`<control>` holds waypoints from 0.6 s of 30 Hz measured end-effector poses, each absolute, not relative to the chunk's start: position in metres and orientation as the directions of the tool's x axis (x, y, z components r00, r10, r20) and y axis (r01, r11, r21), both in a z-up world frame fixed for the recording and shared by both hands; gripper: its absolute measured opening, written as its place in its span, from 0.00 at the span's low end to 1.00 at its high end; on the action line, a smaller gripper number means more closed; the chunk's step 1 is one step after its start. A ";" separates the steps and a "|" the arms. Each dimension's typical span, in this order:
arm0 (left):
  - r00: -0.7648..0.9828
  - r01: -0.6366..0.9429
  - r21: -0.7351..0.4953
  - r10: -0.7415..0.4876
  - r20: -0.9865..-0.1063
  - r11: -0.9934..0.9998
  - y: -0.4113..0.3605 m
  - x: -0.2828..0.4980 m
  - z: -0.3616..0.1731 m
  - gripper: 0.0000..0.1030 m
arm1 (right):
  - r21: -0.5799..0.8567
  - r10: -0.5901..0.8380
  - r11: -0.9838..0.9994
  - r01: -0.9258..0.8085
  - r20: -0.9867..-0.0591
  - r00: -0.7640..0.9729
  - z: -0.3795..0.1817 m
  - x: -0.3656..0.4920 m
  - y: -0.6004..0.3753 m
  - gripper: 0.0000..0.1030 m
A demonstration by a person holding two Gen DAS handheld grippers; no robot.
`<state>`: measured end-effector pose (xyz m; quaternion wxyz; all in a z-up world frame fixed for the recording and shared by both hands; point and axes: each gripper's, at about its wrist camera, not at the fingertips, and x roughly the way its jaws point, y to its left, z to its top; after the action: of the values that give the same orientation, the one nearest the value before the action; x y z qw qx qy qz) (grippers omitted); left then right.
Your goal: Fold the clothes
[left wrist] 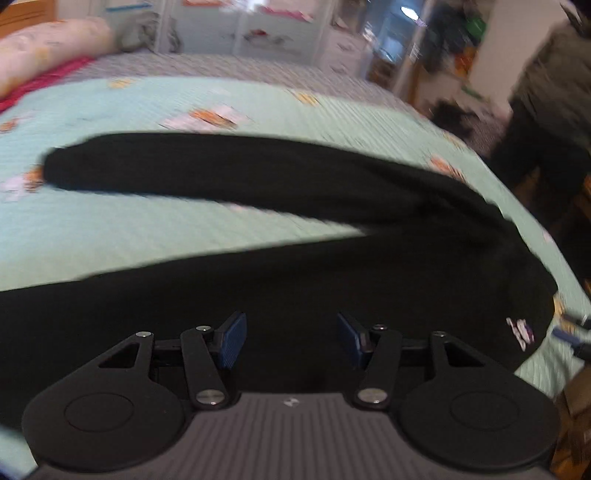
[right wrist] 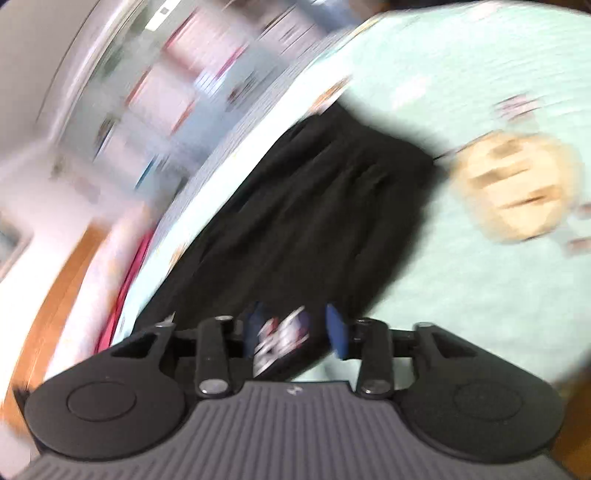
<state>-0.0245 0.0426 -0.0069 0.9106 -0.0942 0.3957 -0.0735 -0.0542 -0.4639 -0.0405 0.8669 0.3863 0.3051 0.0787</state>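
Note:
A black garment lies spread on a mint-green bedspread, with one long leg or sleeve stretching away to the left. A small white-and-pink logo marks its right corner. My left gripper hovers open over the near part of the cloth, nothing between its blue pads. In the blurred right wrist view, my right gripper stands open with the logo corner of the garment lying between its fingers. The right gripper's blue tips show at the garment's right edge.
The bedspread carries cartoon prints; a blurred beige shape lies right of the cloth. A long pillow and a pink sheet sit at the back left. White drawers stand behind the bed. A person in a dark jacket stands at the right.

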 end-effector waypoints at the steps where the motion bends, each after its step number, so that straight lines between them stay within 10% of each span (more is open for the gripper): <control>1: 0.665 0.053 -0.234 -0.210 -0.717 0.971 0.041 -0.020 -0.013 0.55 | 0.723 0.354 0.680 0.119 -0.466 0.810 -0.042 -0.057 -0.472 0.58; 11: 0.611 0.017 -0.279 -0.230 -0.758 0.960 0.049 -0.020 -0.035 0.55 | 0.704 0.247 0.682 0.200 -0.479 0.842 -0.056 -0.031 -0.491 0.65; 15: 0.594 0.030 -0.275 -0.238 -0.769 0.961 0.050 -0.019 -0.033 0.55 | 0.712 0.244 0.670 0.208 -0.477 0.845 -0.063 -0.018 -0.492 0.24; 18: 0.579 0.052 -0.261 -0.242 -0.778 0.964 0.050 -0.020 -0.031 0.55 | 0.738 0.241 0.638 0.218 -0.460 0.855 -0.061 -0.025 -0.496 0.17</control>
<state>-0.0201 0.0495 -0.0313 0.8824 -0.1055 0.4510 -0.0832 -0.0249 -0.4958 -0.0605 0.8641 0.4251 0.2695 0.0067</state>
